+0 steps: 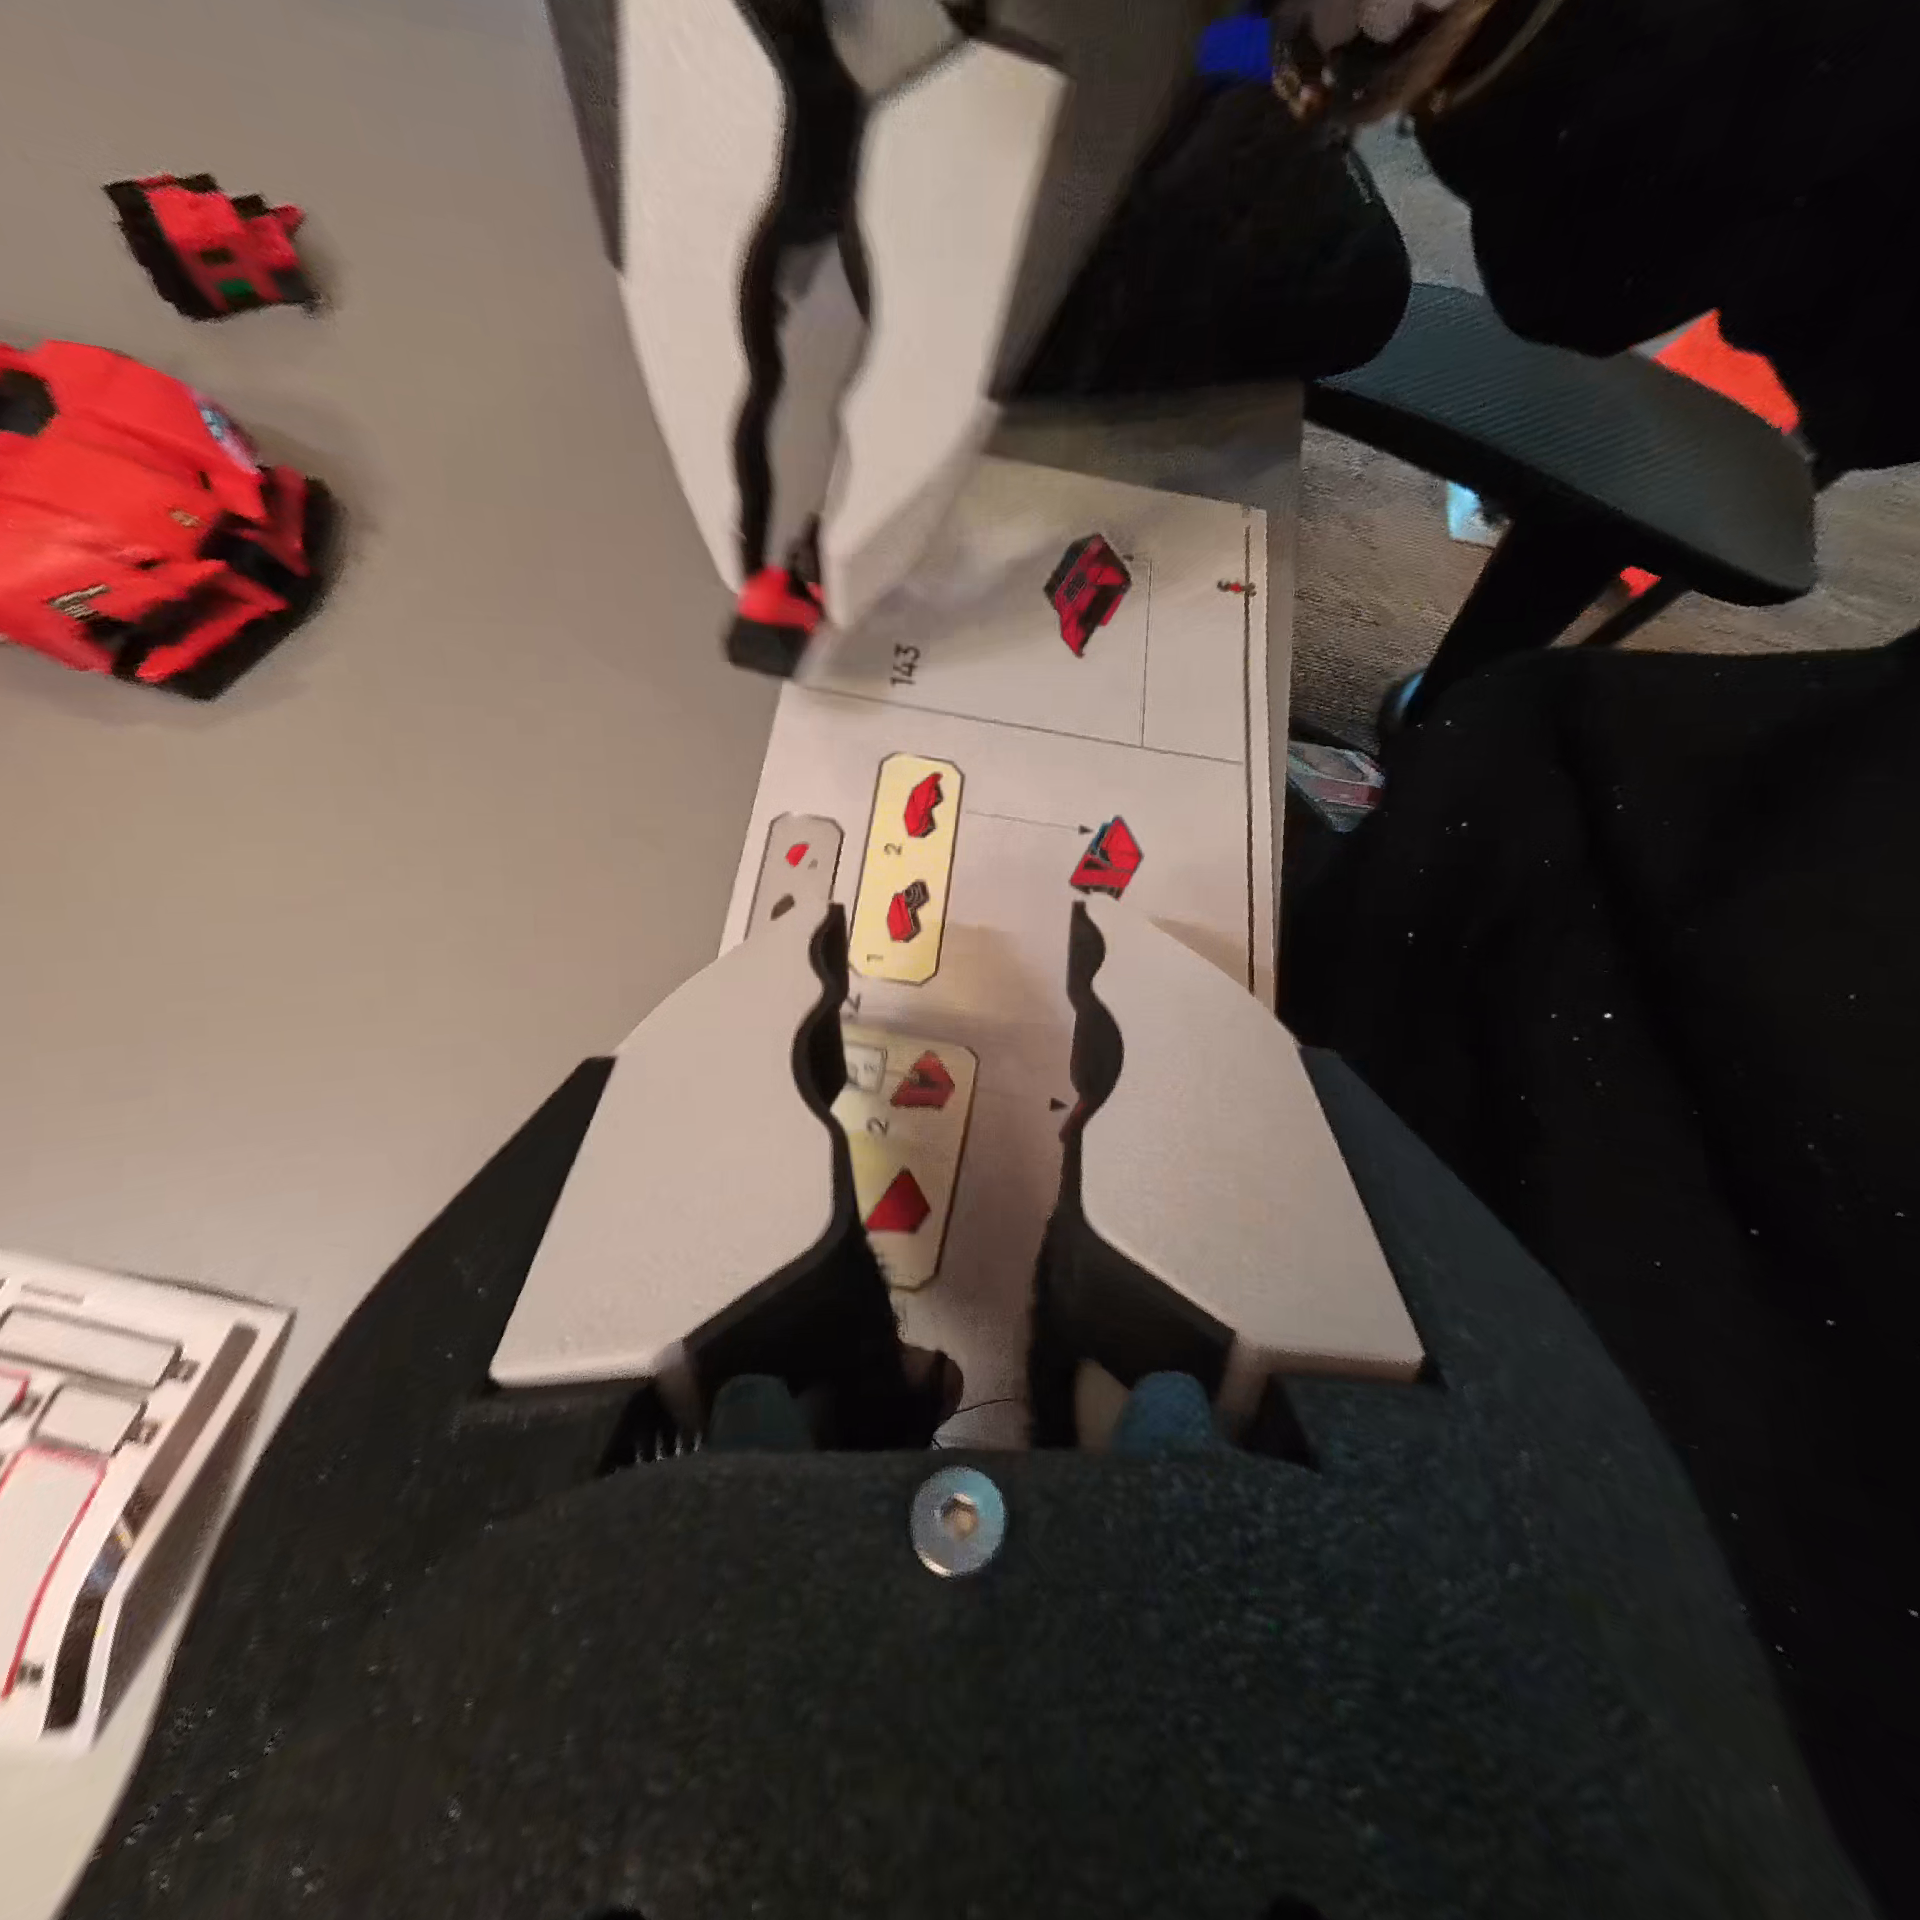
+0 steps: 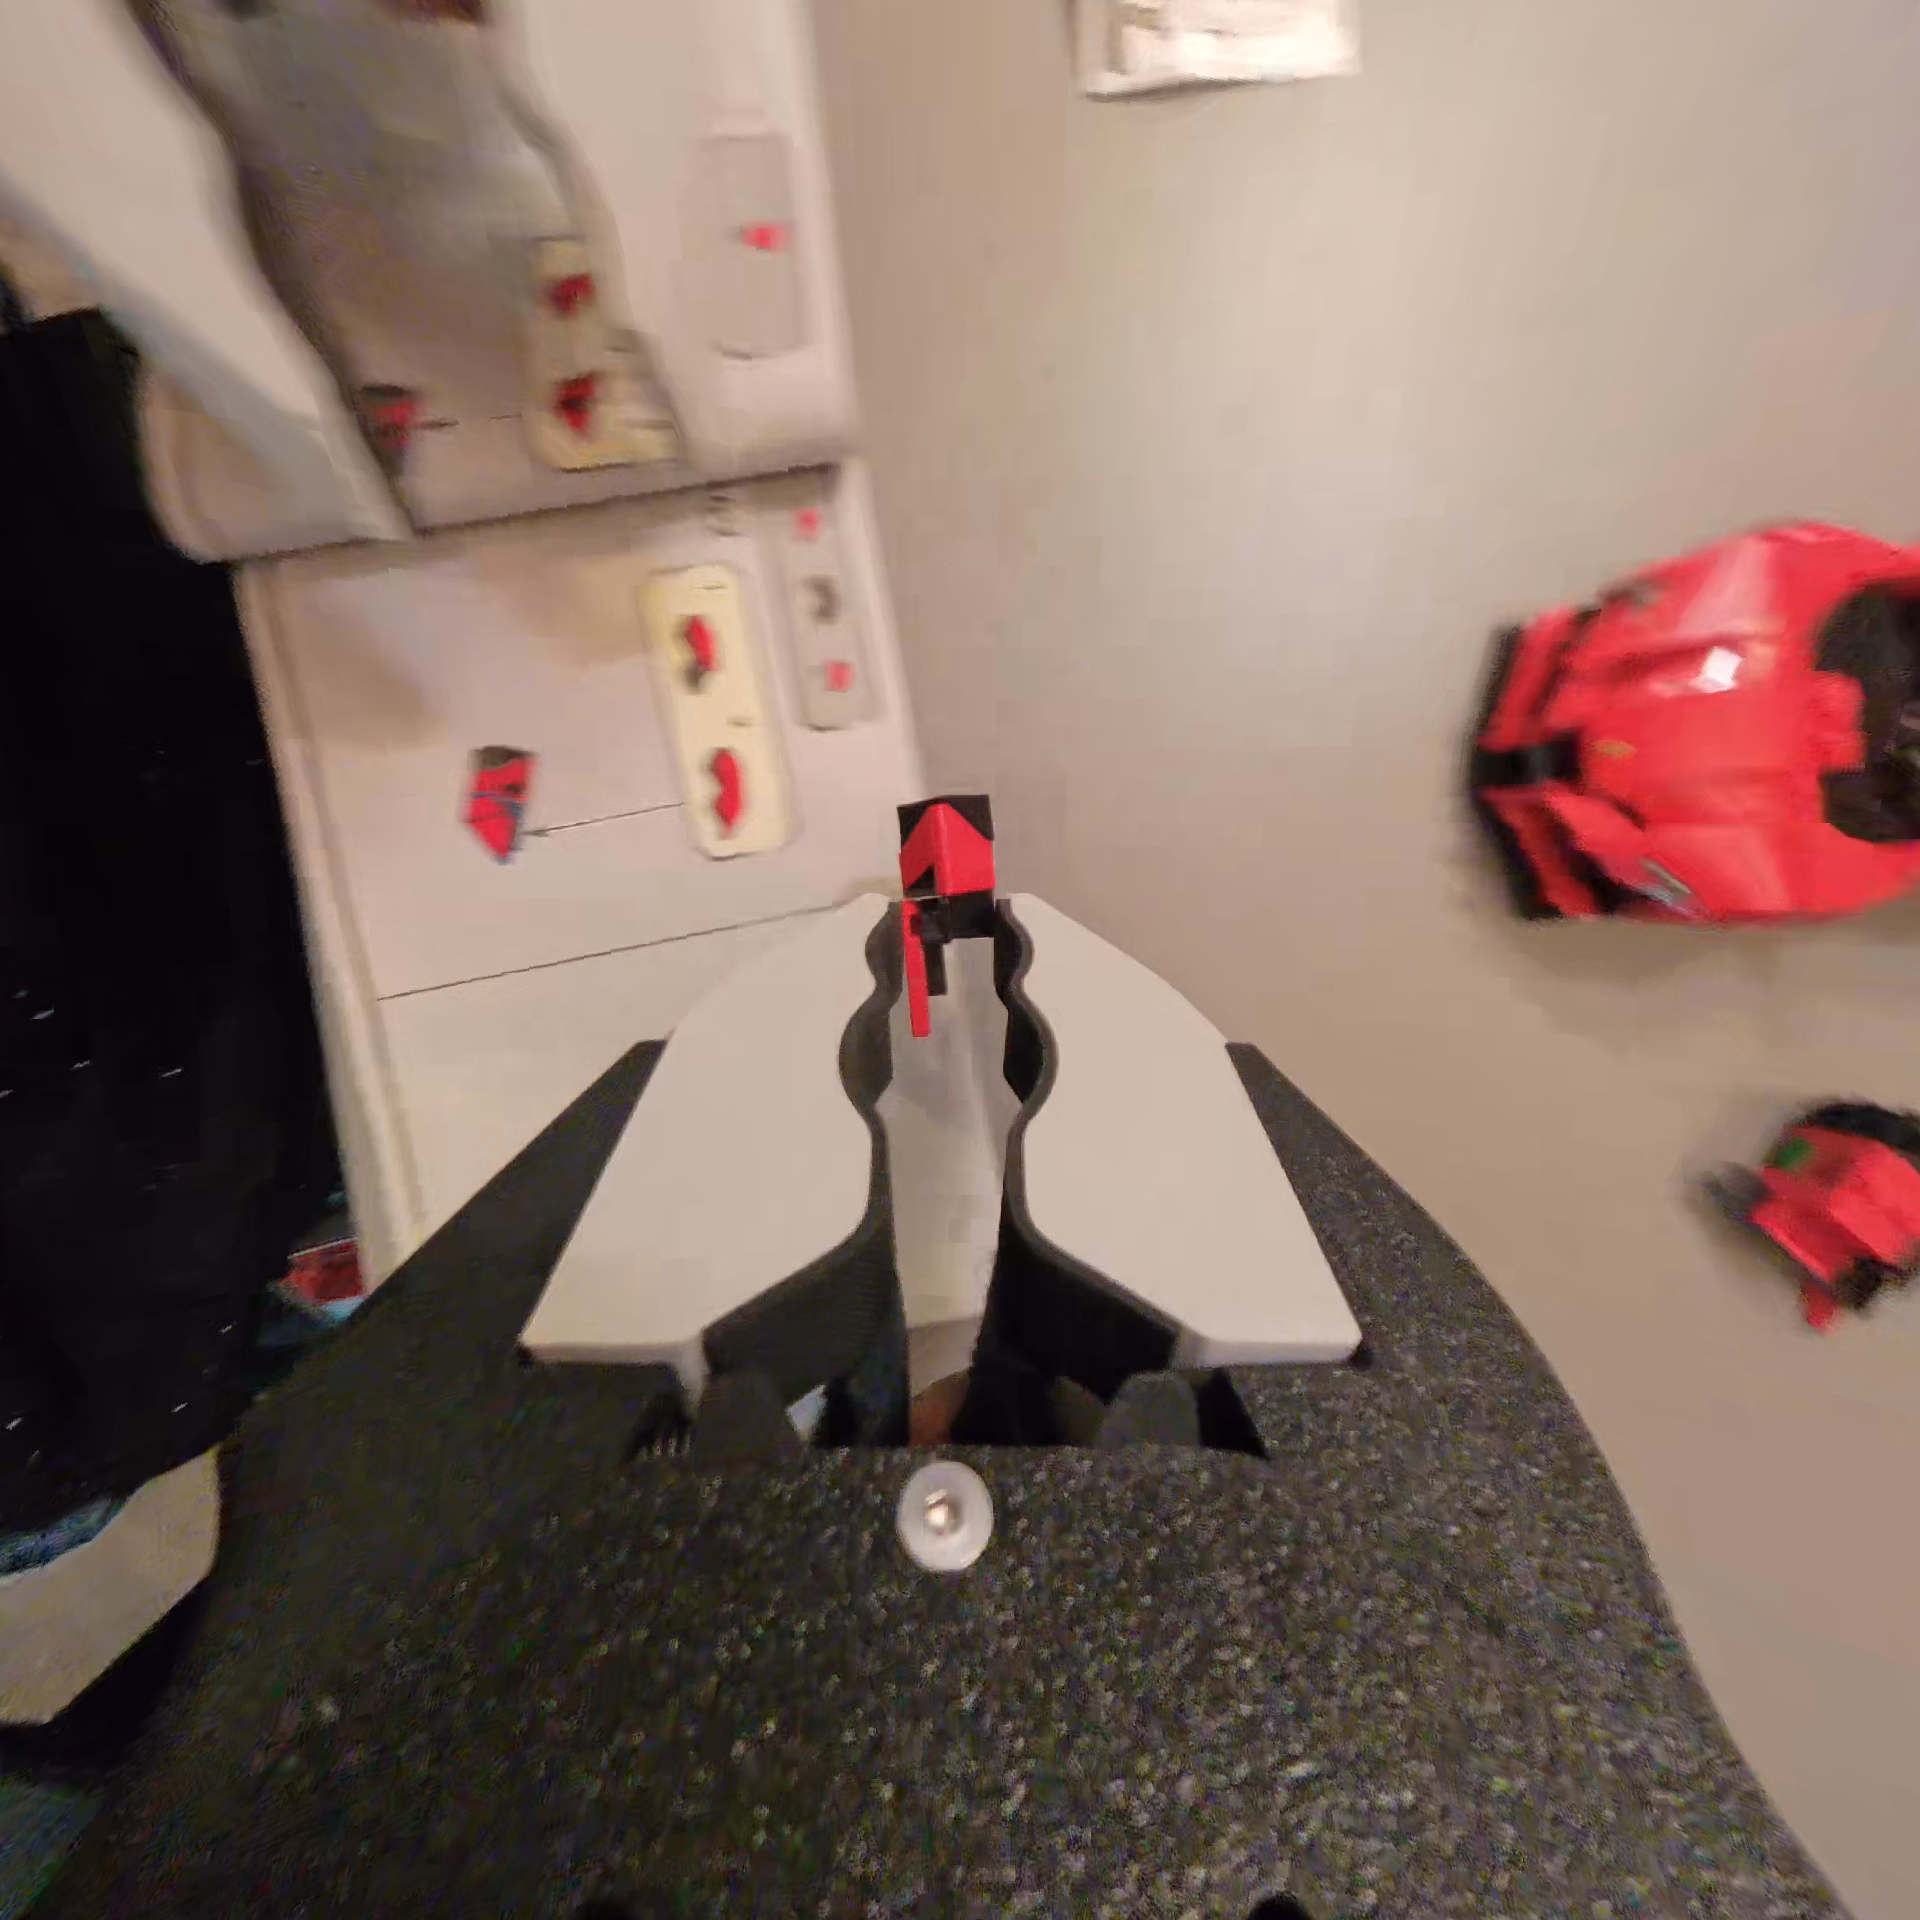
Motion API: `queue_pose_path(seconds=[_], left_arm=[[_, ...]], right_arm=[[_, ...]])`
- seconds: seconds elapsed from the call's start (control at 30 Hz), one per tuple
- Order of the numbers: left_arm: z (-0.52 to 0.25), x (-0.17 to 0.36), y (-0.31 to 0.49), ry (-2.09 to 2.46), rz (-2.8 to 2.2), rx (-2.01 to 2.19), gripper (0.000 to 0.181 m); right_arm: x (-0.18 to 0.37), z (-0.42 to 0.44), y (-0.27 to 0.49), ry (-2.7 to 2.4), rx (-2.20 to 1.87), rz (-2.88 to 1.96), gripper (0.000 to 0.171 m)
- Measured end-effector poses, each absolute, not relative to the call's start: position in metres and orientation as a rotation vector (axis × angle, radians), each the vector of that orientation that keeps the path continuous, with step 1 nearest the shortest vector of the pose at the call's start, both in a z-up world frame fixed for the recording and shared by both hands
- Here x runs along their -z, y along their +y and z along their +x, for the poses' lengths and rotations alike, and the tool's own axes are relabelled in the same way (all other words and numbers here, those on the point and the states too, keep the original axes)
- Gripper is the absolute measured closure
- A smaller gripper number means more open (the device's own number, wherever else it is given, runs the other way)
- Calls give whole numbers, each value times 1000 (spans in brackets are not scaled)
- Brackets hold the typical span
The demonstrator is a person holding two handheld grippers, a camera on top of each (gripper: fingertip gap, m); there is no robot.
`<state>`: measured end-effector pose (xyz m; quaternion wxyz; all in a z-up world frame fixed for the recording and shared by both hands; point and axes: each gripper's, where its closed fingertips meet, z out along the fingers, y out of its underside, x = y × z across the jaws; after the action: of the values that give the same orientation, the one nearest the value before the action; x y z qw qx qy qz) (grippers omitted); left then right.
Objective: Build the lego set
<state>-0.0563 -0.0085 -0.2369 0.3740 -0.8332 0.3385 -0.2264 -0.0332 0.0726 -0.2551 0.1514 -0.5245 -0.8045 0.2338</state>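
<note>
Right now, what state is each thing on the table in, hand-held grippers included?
Left hand-held gripper: open, empty, over the instruction booklet.
Right hand-held gripper: shut on small red and black piece.
Instruction booklet: open flat at the table edge.
Red car body: partly built, lying on the table, untouched.
Small red and black sub-assembly: loose on the table, apart from the car body.
Sticker sheet: flat on the table.

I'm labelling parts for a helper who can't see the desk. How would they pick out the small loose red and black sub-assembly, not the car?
Start at the big red car body on the grey table. Beside it, apart from it, lies the small sub-assembly. Unlike the red and black piece pinched in the right gripper, it rests untouched on the table and shows a green spot.
</note>
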Motion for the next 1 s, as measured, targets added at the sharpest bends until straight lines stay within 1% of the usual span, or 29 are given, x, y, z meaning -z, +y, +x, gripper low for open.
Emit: queue_pose_path(seconds=[0.1,0.27,0.33,0.47,0.6,0.67,0.73,0.83,0.93,1.0], left_arm=[[-59,236,-17,838,-2123,542,141],[-64,246,-30,796,-2145,485,139],[-64,245,-34,776,-2132,500,139],[-71,239,-37,725,-2101,481,140],[-79,236,-41,693,-2103,438,140],[-81,233,-43,679,-2093,425,141],[-85,231,-43,669,-2082,387,143],[-90,227,-40,656,-2053,348,153],[-94,228,-37,618,-2051,333,165],[-94,233,-35,614,-2060,322,168]], right_arm=[[265,-39,95,-2307,-610,-1588,154],[277,-39,97,-2374,-585,-1608,154],[275,-35,96,-2391,-583,-1625,132],[260,-27,99,-2342,-593,-1579,125],[252,-9,102,-2275,-581,-1646,114],[248,2,98,-2211,-592,-1680,114],[243,13,87,-2119,-635,-1714,119],[242,32,65,-1998,-687,-1742,128],[250,51,49,-1928,-678,-1767,128],[256,58,43,-1902,-665,-1777,130]])
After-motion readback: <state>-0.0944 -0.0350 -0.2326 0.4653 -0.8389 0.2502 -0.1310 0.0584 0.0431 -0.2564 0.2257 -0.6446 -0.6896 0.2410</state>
